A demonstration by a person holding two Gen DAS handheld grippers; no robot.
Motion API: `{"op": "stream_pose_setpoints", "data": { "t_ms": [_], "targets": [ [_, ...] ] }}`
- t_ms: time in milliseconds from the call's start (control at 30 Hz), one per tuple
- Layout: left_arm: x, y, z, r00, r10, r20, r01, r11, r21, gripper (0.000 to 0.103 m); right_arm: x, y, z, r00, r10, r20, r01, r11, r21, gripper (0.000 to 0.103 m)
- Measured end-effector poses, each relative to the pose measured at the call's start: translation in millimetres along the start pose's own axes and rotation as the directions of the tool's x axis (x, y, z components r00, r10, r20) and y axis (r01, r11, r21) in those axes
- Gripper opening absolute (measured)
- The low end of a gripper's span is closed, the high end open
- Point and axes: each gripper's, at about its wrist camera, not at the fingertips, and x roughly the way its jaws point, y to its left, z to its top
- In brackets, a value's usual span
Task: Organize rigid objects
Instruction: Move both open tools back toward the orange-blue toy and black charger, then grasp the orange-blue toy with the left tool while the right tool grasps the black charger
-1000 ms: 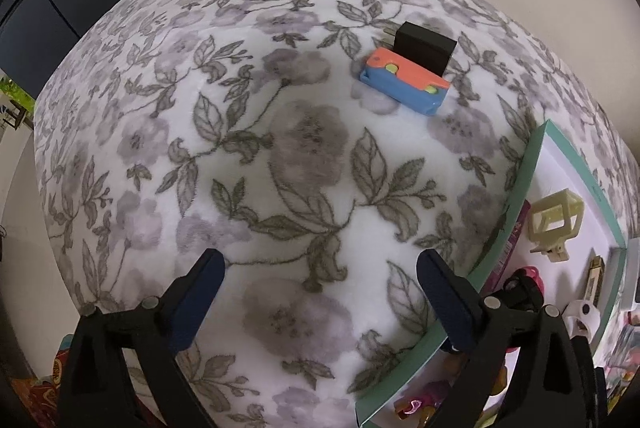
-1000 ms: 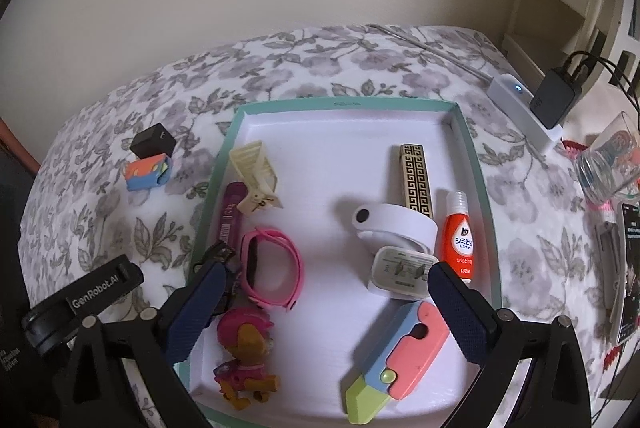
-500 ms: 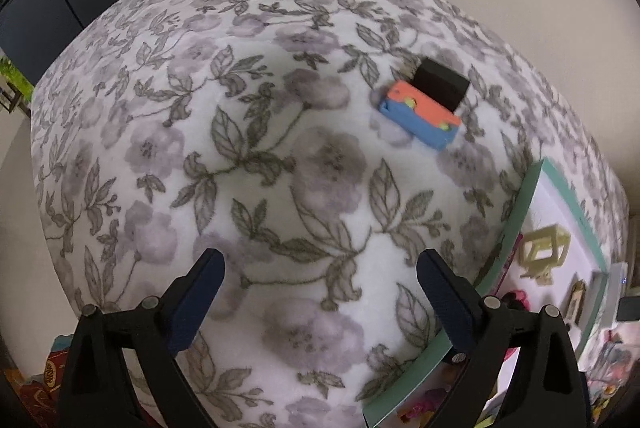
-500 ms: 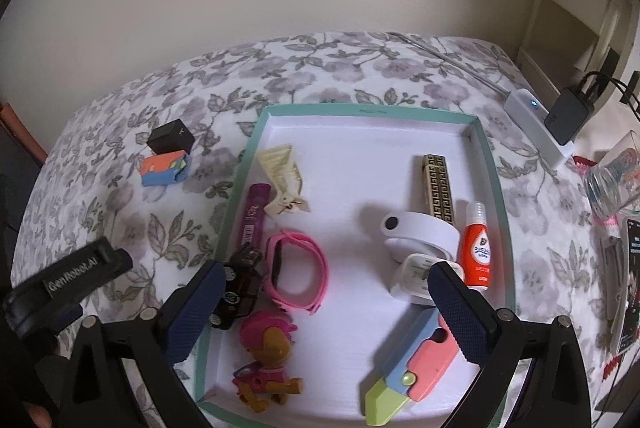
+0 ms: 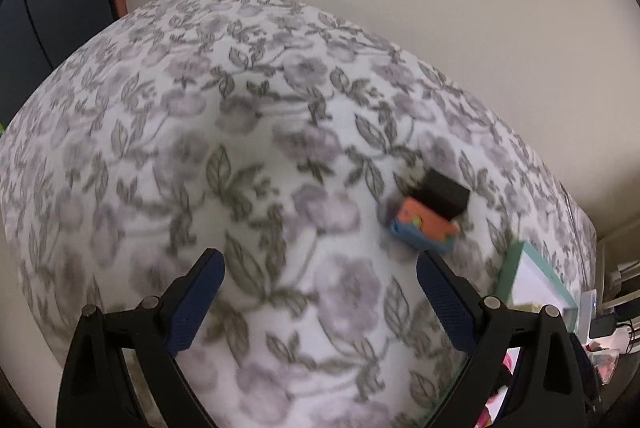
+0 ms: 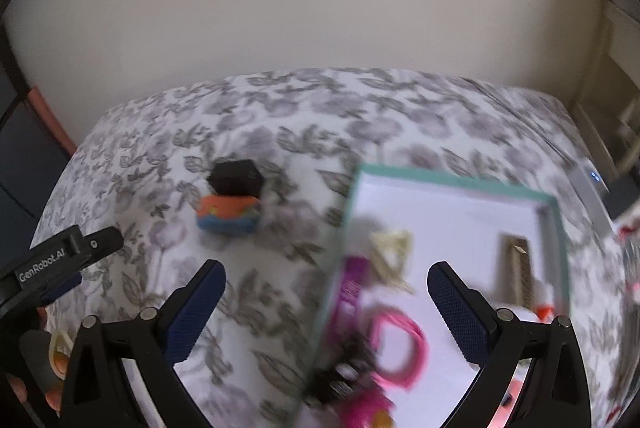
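An orange and blue toy block (image 5: pixel 425 229) lies on the floral cloth with a black cube (image 5: pixel 445 193) right behind it; both also show in the right wrist view, the block (image 6: pixel 227 215) and the cube (image 6: pixel 237 177). My left gripper (image 5: pixel 320 292) is open and empty, below and left of them. My right gripper (image 6: pixel 326 302) is open and empty over the left rim of the teal tray (image 6: pixel 452 177). The tray holds a cream clip (image 6: pixel 390 254), a pink band (image 6: pixel 400 346), a purple strip (image 6: pixel 350 292) and a gold patterned bar (image 6: pixel 518 274). The right wrist view is blurred.
The floral-cloth table (image 5: pixel 200 168) ends at a beige wall behind. The left gripper's body (image 6: pixel 60 262) shows at the left of the right wrist view. A white power strip (image 6: pixel 590 188) with a black plug lies right of the tray. The tray corner (image 5: pixel 532 280) shows in the left wrist view.
Both grippers have swung left and tilted up. The block and cube now sit lower right in the left view and nearer in the right view. Both grippers stay open.
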Motion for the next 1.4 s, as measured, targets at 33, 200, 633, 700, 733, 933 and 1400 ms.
{"op": "stream_pose_setpoints", "data": {
  "t_ms": [33,200,633,700,733,933,1400],
  "targets": [
    [2.9,1.6,3.2,1.000,-0.007,-0.001,0.007,1.000,0.005,0.097,5.2,6.9,4.1,1.000,0.009,-0.001,-0.009,1.000,-0.014,0.102],
    [23.9,-2.9,14.5,0.999,-0.033,-0.005,0.033,0.998,0.054,0.097,33.2,28.3,22.3,0.999,0.038,-0.027,-0.040,0.998,-0.048,0.102],
    [75.3,-35.3,8.5,0.995,-0.095,-0.038,0.099,0.986,0.132,0.096,70.3,11.2,56.3,0.998,-0.002,-0.069,-0.002,0.999,-0.052,0.100],
    [79.1,-49.7,5.1,0.993,-0.115,-0.032,0.119,0.976,0.185,0.097,72.3,5.5,58.0,0.998,-0.001,-0.068,-0.002,0.999,-0.043,0.100],
    [80.3,-55.7,4.1,0.993,-0.118,-0.025,0.121,0.970,0.210,0.097,73.7,2.8,58.6,0.998,0.003,-0.069,-0.005,0.999,-0.035,0.100],
    [91.7,-83.4,-2.1,0.992,-0.124,-0.017,0.124,0.946,0.299,0.097,78.1,-5.9,59.3,0.997,-0.009,-0.079,0.006,0.999,-0.036,0.100],
    [106.5,-103.2,-13.7,0.995,-0.098,-0.001,0.092,0.924,0.372,0.081,88.4,-11.9,66.5,0.994,-0.011,-0.105,0.008,0.999,-0.032,0.100]
  ]
}}
